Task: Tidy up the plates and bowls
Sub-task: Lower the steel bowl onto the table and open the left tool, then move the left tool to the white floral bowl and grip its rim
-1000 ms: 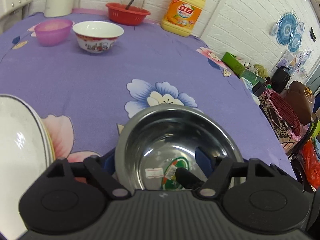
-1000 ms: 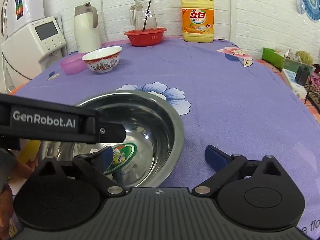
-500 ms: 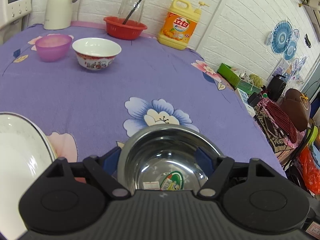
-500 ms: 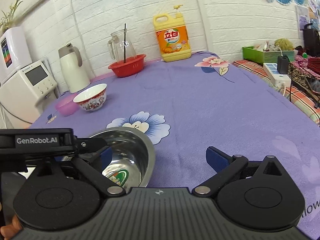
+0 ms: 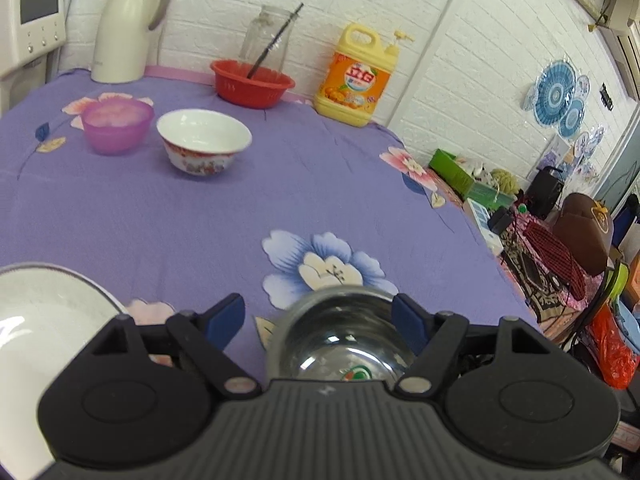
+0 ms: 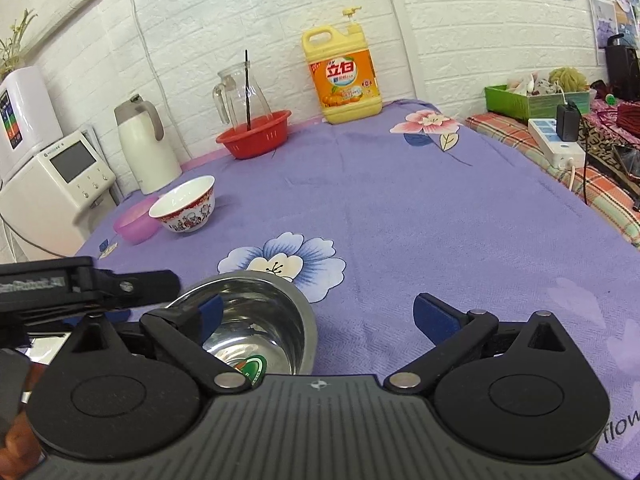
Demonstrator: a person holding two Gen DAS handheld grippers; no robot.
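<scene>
The stainless steel bowl sits upright on the purple floral tabletop, just ahead of both grippers, a green sticker on its inside bottom. The left gripper has its fingers spread above the bowl, gripping nothing. The right gripper is likewise spread wide, its left finger over the bowl's rim. A white plate lies at the near left. Farther back stand a patterned ceramic bowl and, just beside it, a pink plastic bowl.
</scene>
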